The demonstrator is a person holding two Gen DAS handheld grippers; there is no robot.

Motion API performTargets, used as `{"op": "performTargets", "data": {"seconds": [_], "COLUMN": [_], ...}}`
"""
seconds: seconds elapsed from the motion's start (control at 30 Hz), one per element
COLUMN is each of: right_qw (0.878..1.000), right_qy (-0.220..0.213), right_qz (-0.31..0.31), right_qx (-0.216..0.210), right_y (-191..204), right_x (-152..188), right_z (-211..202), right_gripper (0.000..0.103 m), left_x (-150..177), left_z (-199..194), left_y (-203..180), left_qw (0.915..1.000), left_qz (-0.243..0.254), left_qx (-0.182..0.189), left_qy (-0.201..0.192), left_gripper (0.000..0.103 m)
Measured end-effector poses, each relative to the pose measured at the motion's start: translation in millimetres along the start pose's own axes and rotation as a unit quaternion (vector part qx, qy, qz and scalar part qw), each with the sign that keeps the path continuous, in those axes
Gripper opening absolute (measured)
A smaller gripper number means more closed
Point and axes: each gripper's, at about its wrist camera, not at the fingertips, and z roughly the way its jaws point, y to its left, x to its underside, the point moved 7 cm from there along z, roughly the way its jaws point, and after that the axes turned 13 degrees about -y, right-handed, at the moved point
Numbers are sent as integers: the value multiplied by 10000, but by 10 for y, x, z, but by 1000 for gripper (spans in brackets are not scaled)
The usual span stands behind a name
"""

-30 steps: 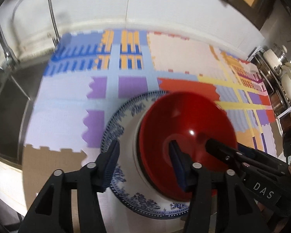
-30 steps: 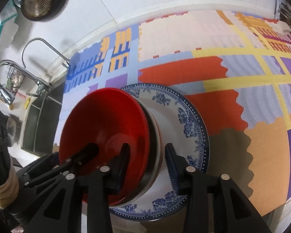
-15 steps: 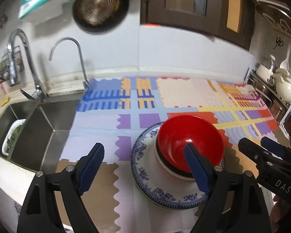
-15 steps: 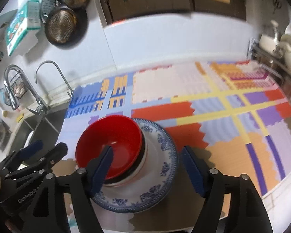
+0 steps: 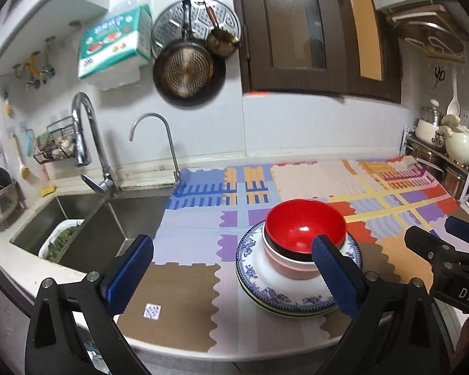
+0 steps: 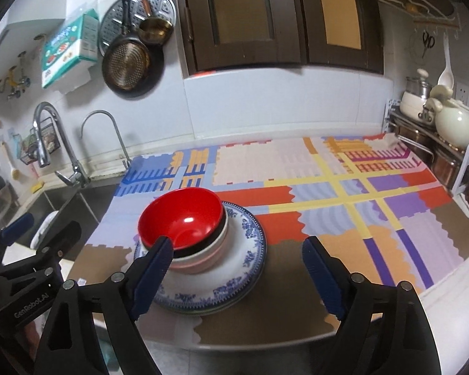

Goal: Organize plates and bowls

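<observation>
A red bowl (image 5: 305, 228) (image 6: 181, 218) sits nested on top of white and pink bowls (image 5: 292, 270), which stand on a blue-patterned plate (image 5: 265, 284) (image 6: 247, 250) topping a small stack of plates on the colourful mat. My left gripper (image 5: 231, 242) hangs back from the stack towards the counter's front edge. Its jaws are opening and hold nothing. My right gripper (image 6: 237, 242) hovers just in front of the plates, its jaws opening too, and touches nothing. Its left pad (image 6: 153, 275) overlaps the bowls only in the picture.
A steel sink (image 5: 87, 228) lies to the left, with a white basin of greens (image 5: 59, 240) in it and two faucets (image 5: 87, 143) behind. Pots and a cream kettle (image 5: 459, 147) stand on a rack at the far right. Pans (image 5: 184, 72) hang on the wall.
Both grippers have let go of the red bowl's rim, opened wide and drawn back and upward. Both views now tilt up and show the wall, sink and cabinets.
</observation>
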Motion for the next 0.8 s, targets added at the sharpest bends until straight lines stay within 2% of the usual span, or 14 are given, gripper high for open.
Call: {"op": "performTargets", "data": {"seconds": [0.3,0.53,0.8], "right_qw": [9990,9986,9981], "right_qy": [-416,-505,-576], "right_qz": [-129,-121,-131], "right_qx": [-67,-93,-149], "right_y": [-80,-143,-191], "right_x": [20,112,210], "right_z": [-610,-1048,-1452], "right_gripper": [92,94,94], "left_x": [45,95,177], "left_z": [-627,-1111,-1522], "left_y": [-75,-133,-204], "left_qw": [9996,9992,9993], "left_qz": [-18,26,-103], "left_qx": [-158,-186,-128], "left_qy": [-223,-361,-327], "left_gripper": [103,103,103]}}
